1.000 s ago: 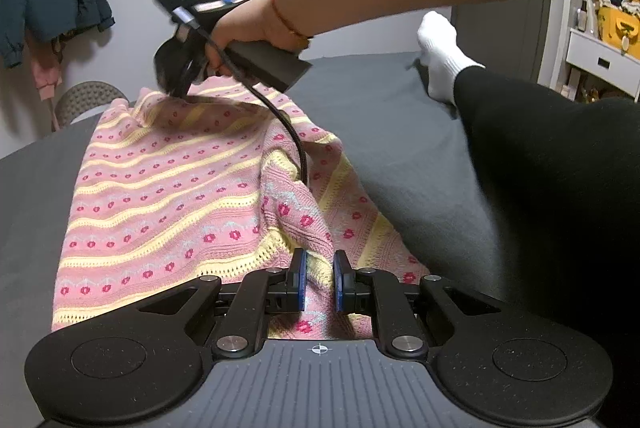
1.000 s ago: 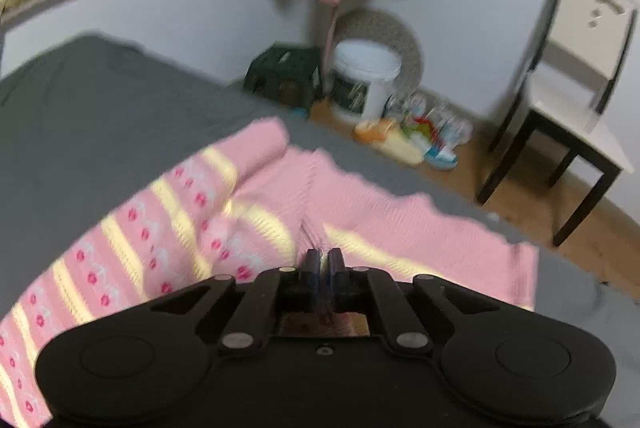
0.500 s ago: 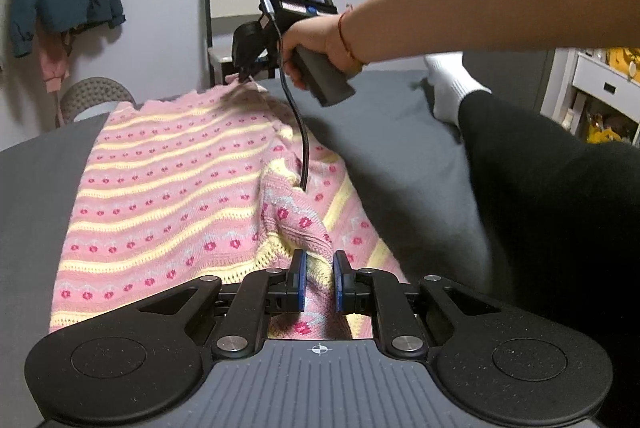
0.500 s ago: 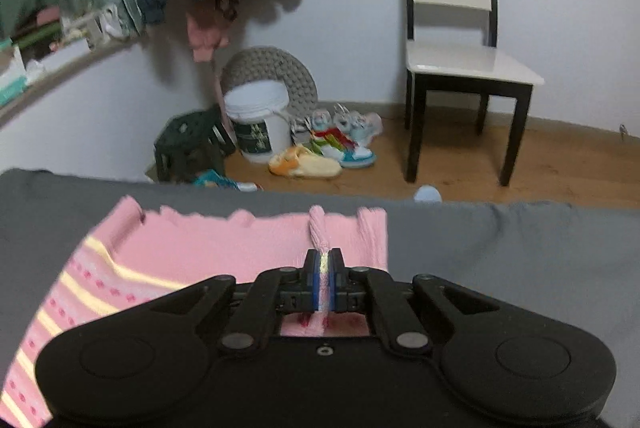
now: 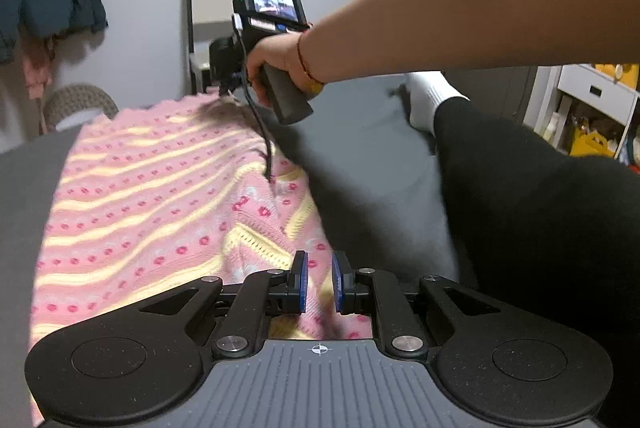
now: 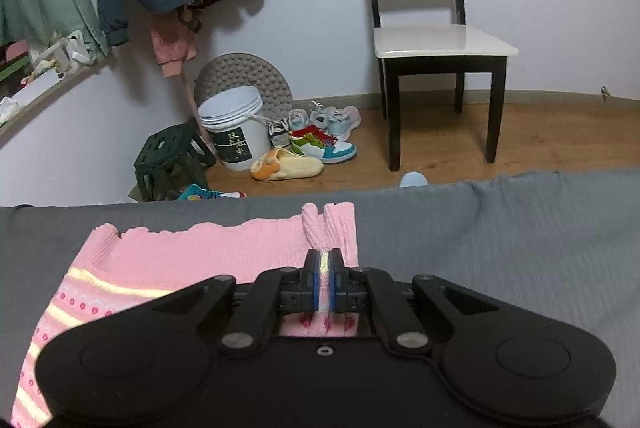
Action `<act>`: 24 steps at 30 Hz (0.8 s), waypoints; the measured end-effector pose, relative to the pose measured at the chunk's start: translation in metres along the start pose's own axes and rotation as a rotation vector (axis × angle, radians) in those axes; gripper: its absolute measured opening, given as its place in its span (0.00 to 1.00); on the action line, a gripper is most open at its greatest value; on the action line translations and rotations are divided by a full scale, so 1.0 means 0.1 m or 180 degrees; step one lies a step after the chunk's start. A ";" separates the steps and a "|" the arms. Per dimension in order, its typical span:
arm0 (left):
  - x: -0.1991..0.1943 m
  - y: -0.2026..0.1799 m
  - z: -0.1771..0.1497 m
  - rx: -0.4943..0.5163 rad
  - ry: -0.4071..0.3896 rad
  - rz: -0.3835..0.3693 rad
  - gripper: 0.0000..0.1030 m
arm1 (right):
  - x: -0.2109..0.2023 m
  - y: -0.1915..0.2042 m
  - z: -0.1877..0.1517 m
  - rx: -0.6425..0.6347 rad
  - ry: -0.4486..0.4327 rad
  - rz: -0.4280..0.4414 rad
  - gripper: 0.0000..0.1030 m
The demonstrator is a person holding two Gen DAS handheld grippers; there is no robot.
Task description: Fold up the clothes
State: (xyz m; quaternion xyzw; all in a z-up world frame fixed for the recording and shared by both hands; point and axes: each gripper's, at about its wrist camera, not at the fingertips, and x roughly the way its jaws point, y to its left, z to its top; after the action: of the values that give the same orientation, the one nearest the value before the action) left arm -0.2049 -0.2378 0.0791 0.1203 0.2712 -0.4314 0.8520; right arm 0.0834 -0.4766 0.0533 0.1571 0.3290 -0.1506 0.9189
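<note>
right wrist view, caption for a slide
Right gripper shut on the pink sweater's hem at the edge of the grey bed.

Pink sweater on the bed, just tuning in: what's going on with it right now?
A person is working the pink striped sweater on the grey bed with a hand-held gripper in each hand. The right hand-held gripper is shut on a pinch of the ribbed hem at the far edge of the bed. The left hand-held gripper sits at the near end with a fold of knit between its fingers, which stand slightly apart. The sweater lies mostly spread out, not yet folded.
</note>
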 end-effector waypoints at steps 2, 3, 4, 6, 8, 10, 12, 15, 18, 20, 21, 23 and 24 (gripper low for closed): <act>-0.08 0.01 -0.01 0.0056 -0.0040 0.0037 0.13 | 0.02 -0.02 -0.01 0.0014 0.0036 0.0007 0.09; -0.12 0.00 0.00 0.0080 -0.0074 0.0063 0.13 | 0.02 -0.02 -0.01 0.0018 0.0025 -0.0006 0.16; -0.17 -0.01 0.00 0.0104 -0.0109 0.0090 0.13 | 0.03 -0.01 0.01 0.0023 0.0014 -0.0012 0.21; -0.26 -0.03 0.01 0.0168 -0.0163 0.0169 0.19 | 0.02 -0.01 0.02 0.0068 -0.0031 0.0022 0.26; -0.31 -0.08 0.02 0.0259 -0.0203 0.0324 0.54 | 0.01 -0.03 0.03 0.0121 -0.0061 0.0090 0.26; -0.36 -0.10 -0.01 0.0338 -0.0294 0.0467 0.94 | 0.02 -0.02 0.04 0.0130 -0.0052 0.0166 0.26; -0.37 -0.12 -0.02 0.0413 -0.0342 0.0472 0.93 | 0.04 0.01 0.04 0.0105 -0.0007 0.0178 0.25; -0.30 -0.13 -0.02 0.0472 -0.0222 0.0381 0.93 | 0.08 0.09 0.05 -0.0008 0.0068 0.0121 0.15; -0.23 -0.13 -0.06 0.0528 -0.0156 0.0419 0.80 | 0.10 0.14 0.07 -0.0062 0.0136 0.0074 0.11; -0.18 -0.12 -0.08 0.0582 -0.0097 0.0426 0.63 | 0.10 0.14 0.08 -0.0063 0.0161 0.0077 0.11; -0.16 -0.11 -0.09 0.0599 -0.0084 0.0407 0.57 | 0.10 0.14 0.08 -0.0059 0.0170 0.0074 0.11; -0.12 -0.13 -0.11 0.0641 -0.0010 0.0376 0.56 | 0.10 0.12 0.09 -0.0053 0.0190 0.0068 0.11; -0.09 -0.13 -0.11 0.0664 0.0034 0.0363 0.56 | 0.10 0.12 0.09 -0.0050 0.0199 0.0065 0.11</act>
State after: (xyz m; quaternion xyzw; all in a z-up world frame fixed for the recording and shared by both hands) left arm -0.2243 -0.2345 0.0754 0.2257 0.2221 -0.4075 0.8566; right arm 0.1004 -0.4713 0.0555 0.1578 0.3572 -0.1336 0.9108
